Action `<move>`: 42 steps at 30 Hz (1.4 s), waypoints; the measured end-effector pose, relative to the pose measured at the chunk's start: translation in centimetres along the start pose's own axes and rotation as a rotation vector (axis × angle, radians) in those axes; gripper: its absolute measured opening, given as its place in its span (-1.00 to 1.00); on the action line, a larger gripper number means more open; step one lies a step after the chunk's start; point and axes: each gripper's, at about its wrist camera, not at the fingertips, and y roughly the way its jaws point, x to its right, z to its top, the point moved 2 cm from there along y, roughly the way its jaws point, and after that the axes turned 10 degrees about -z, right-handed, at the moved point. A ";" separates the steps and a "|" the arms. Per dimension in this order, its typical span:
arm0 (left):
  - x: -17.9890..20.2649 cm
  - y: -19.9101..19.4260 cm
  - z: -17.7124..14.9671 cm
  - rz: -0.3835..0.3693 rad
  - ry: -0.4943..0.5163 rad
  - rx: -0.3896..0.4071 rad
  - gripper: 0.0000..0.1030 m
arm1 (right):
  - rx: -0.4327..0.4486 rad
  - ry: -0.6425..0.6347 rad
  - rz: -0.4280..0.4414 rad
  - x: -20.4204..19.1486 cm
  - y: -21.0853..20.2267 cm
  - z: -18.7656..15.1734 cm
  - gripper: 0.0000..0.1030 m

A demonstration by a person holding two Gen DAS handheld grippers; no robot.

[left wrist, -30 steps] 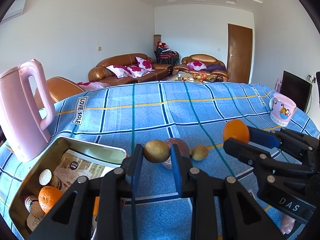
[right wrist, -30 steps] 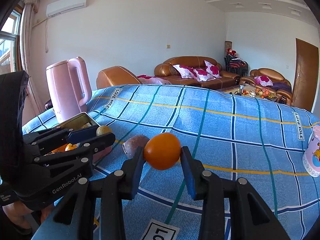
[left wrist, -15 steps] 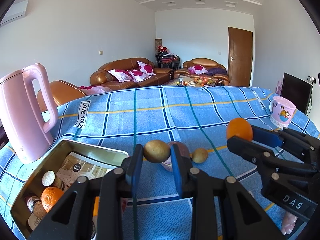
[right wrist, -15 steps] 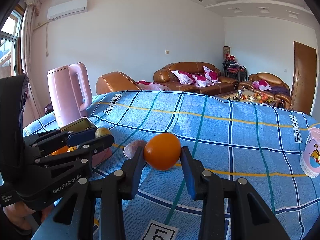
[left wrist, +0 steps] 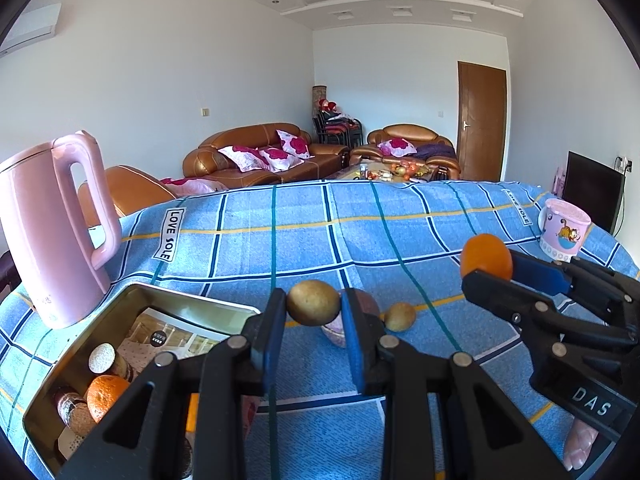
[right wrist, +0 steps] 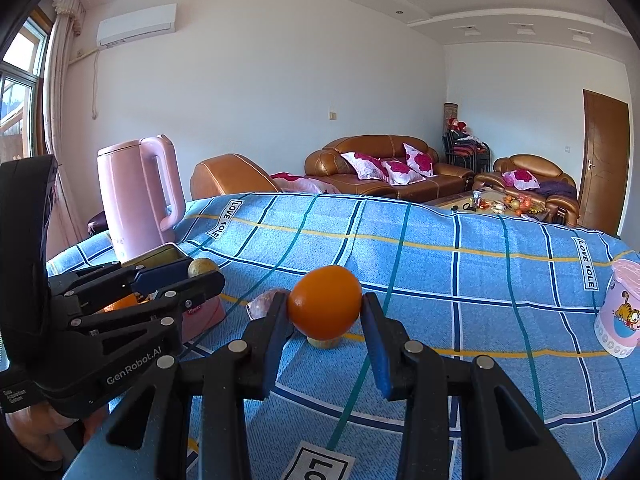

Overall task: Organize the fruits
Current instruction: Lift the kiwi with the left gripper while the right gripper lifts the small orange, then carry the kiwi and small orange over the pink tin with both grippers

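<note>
- The step in hand looked like carrying two fruits to the open rectangular metal tin (left wrist: 132, 300) on the table – each gripper had one clamped clear of the blue checked tablecloth (left wrist: 360, 232).
- The left gripper (left wrist: 314, 304) had its jaws clamped on a small round yellow-brown fruit (left wrist: 314, 303); the pads met it at its widest part, a sound hold.
- The right gripper (right wrist: 325, 308) had its jaws clamped on a smooth round orange (right wrist: 325, 307), likewise across the middle.
- To do the step well, the person would probably bring one fruit at a time over the tin, since the two grippers sat near each other and could knock together above it.
- Each fruit ought to be lowered close to the tin's floor before the jaws part – round fruit dropped from height would likely bounce or roll out.
- A free spot should be chosen: the tin already held another orange (left wrist: 106, 396) and a few small items whose kind could not be told, at its near end.
- The tall pink kettle (left wrist: 52, 232) stood just beside the tin's far corner, so the approach should come from the open side.
- Two fruits remained on the cloth near the left gripper: a small yellowish one (left wrist: 400, 317) and a dull purplish one (left wrist: 370, 304), partly hidden behind the jaw.
- The orange looked glossy and firm; the yellow-brown fruit had a matt, speckled skin.
</note>
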 end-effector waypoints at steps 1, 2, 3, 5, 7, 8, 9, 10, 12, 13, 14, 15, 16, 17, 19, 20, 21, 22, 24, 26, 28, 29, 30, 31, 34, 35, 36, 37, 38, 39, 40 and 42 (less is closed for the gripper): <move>0.0 0.0 0.0 0.001 0.001 0.002 -0.43 | 0.002 0.000 0.000 0.0 0.0 0.0 -0.24; 0.0 -0.1 0.0 0.001 0.003 0.005 -0.43 | 0.005 0.000 -0.001 0.0 -0.1 0.0 -0.24; 0.1 -0.1 0.0 0.001 0.004 0.008 -0.43 | 0.008 0.001 -0.001 0.0 -0.2 0.0 -0.24; 0.1 -0.3 0.1 0.002 0.008 0.015 -0.43 | 0.014 0.000 0.000 0.0 -0.3 0.0 -0.24; 0.1 -0.4 0.1 0.003 0.010 0.021 -0.43 | 0.021 -0.002 -0.002 -0.1 -0.5 0.0 -0.24; 0.1 -0.5 0.1 0.003 0.010 0.024 -0.43 | 0.025 -0.004 -0.002 -0.1 -0.5 0.0 -0.24; 0.2 -0.5 0.1 0.003 0.010 0.027 -0.43 | 0.030 -0.006 -0.003 -0.1 -0.6 0.0 -0.24; 0.2 -0.5 0.1 0.004 0.011 0.030 -0.43 | 0.035 -0.007 -0.004 -0.2 -0.7 0.0 -0.24; 0.2 -0.6 0.1 0.005 0.012 0.035 -0.43 | 0.042 -0.009 -0.004 -0.2 -0.9 -0.1 -0.24; 0.2 -0.7 0.1 0.005 0.013 0.038 -0.43 | 0.045 -0.010 -0.004 -0.2 -0.9 -0.1 -0.24; 0.2 -0.7 0.1 0.005 0.015 0.040 -0.43 | 0.049 -0.010 -0.004 -0.2 -1.0 -0.2 -0.24; 0.3 -0.7 0.1 0.005 0.017 0.040 -0.43 | 0.052 -0.011 -0.004 -0.2 -1.1 -0.2 -0.24; 0.3 -0.8 0.1 0.004 0.020 0.040 -0.43 | 0.053 -0.012 -0.004 -0.2 -1.2 -0.2 -0.24; 0.3 -0.8 0.1 0.005 0.022 0.041 -0.43 | 0.054 -0.013 -0.004 -0.3 -1.2 -0.2 -0.24; 0.4 -0.9 0.0 0.007 0.026 0.042 -0.43 | 0.057 -0.015 -0.006 -0.3 -1.3 -0.2 -0.24; 0.5 -0.9 0.0 0.008 0.028 0.043 -0.43 | 0.059 -0.015 -0.006 -0.3 -1.3 -0.2 -0.24; 0.5 -0.9 0.0 0.007 0.028 0.042 -0.43 | 0.061 -0.015 -0.007 -0.3 -1.4 -0.2 -0.24; 0.5 -0.9 0.0 0.006 0.031 0.042 -0.43 | 0.063 -0.015 -0.007 -0.3 -1.4 -0.2 -0.24; 0.6 -0.9 0.0 0.008 0.035 0.042 -0.43 | 0.065 -0.016 -0.008 -0.3 -1.5 -0.2 -0.24; 0.7 -1.0 0.0 0.007 0.037 0.041 -0.43 | 0.068 -0.019 -0.010 -0.4 -1.6 -0.2 -0.24; 0.6 -1.0 0.0 0.009 0.036 0.040 -0.43 | 0.071 -0.021 -0.012 -0.4 -1.6 -0.2 -0.24; 0.6 -1.0 0.0 0.009 0.035 0.039 -0.43 | 0.072 -0.022 -0.012 -0.5 -1.7 -0.2 -0.24; 0.6 -1.1 -0.1 0.007 0.034 0.038 -0.43 | 0.073 -0.022 -0.012 -0.5 -1.7 -0.2 -0.24; 0.5 -1.1 -0.1 0.006 0.032 0.036 -0.43 | 0.073 -0.023 -0.012 -0.5 -1.8 -0.2 -0.24; 0.4 -1.1 -0.1 0.003 0.027 0.028 -0.43 | 0.072 -0.031 -0.010 -0.8 -1.9 -0.3 -0.24; 0.4 -1.0 -0.2 0.002 0.024 0.025 -0.43 | 0.069 -0.033 -0.008 -0.9 -1.9 -0.3 -0.24; 0.3 -1.1 -0.2 0.000 0.020 0.022 -0.43 | 0.066 -0.035 -0.005 -1.0 -1.9 -0.3 -0.24; 0.2 -1.1 -0.2 0.000 0.016 0.020 -0.43 | 0.060 -0.036 -0.002 -1.1 -1.8 -0.3 -0.24; 0.1 -1.1 -0.3 0.001 0.013 0.016 -0.43 | 0.053 -0.037 0.001 -1.2 -1.7 -0.3 -0.24; 0.1 -1.2 -0.3 0.002 0.010 0.011 -0.43 | 0.047 -0.039 0.005 -1.2 -1.6 -0.3 -0.24; -0.1 -1.2 -0.4 0.005 0.006 0.008 -0.43 | 0.041 -0.040 0.006 -1.3 -1.6 -0.3 -0.24; -0.1 -1.4 -0.5 0.015 0.007 0.006 -0.43 | 0.035 -0.042 0.011 -1.6 -1.5 -0.3 -0.24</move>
